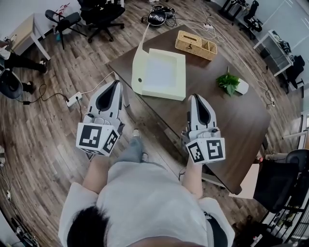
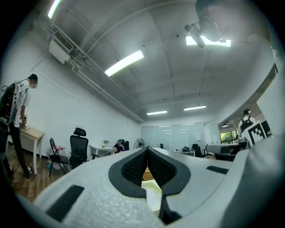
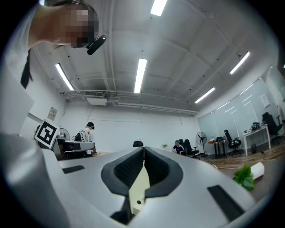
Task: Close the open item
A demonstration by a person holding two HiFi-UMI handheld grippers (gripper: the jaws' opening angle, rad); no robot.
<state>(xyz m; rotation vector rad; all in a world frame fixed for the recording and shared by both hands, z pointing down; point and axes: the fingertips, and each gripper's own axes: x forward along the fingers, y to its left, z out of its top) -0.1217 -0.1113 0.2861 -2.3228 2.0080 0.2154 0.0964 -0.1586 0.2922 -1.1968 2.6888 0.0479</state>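
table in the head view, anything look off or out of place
Only the cream box near the edge of the table: its lid stands open. The wicker basket and plant sit upright, nothing spilled.

Cream box (image 2: 151,193) mostly hidden behind jaws of the left hand-held gripper (image 2: 147,150); office chair (image 1: 99,14) cut by the top edge

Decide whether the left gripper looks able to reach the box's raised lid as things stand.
Probably yes. The left gripper points toward the lid, which stands up along the left edge of the box, and nothing shows between them.
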